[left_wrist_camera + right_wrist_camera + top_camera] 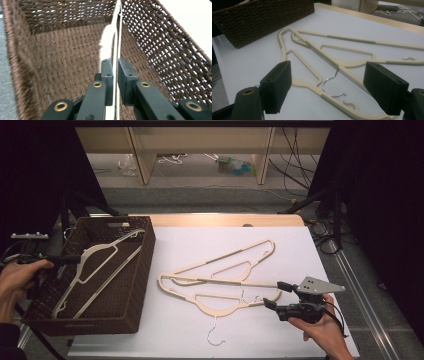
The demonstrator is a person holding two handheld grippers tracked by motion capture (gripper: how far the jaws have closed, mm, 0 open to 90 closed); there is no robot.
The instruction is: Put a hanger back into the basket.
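A white hanger (97, 270) lies tilted in the brown wicker basket (142, 270), its far end up against the basket's right wall. My left gripper (75, 259) sits at the basket's left rim. In the left gripper view the hanger (108, 37) runs edge-on between the jaws (115, 75), which stand a sliver apart around it. Three cream hangers (220, 281) overlap on the white table top. My right gripper (274, 294) hovers open at their right end. In the right gripper view a wire hook (332, 85) lies between and beyond its jaws (327, 87).
The white table sheet (280, 340) ends near the person's right hand. One hanger's metal hook (215, 332) points at the front edge. Black curtains stand on both sides, with cables and shelving legs on the floor behind the table.
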